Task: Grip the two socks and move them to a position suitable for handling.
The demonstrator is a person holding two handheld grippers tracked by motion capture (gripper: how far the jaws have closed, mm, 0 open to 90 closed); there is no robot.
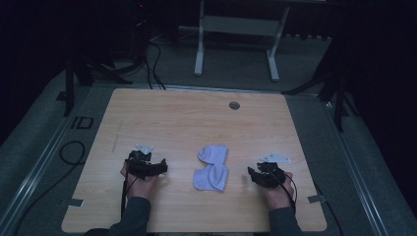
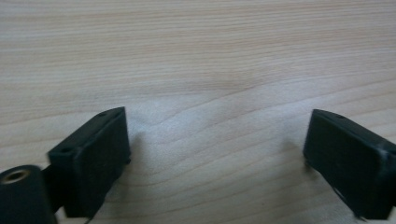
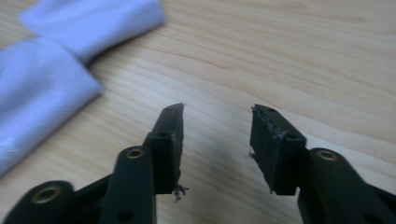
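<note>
High view: we note the pale cloth (image 1: 212,167) lying toward the table's (image 1: 172,118) near edge, between our left gripper (image 1: 158,167) and right gripper (image 1: 251,173), both open and empty.

A dim lab or studio: wooden table (image 1: 172,113), black stands (image 1: 74,78) (cables trailing) on grey floor (image 1: 236,64).

Pale wooden rectangular surface (image 1: 177,118) with rounded corners and a small round grey grommet (image 1: 234,105) near its far edge; lying at its near middle, a crumpled light lavender cloth (image 1: 212,167).
</note>
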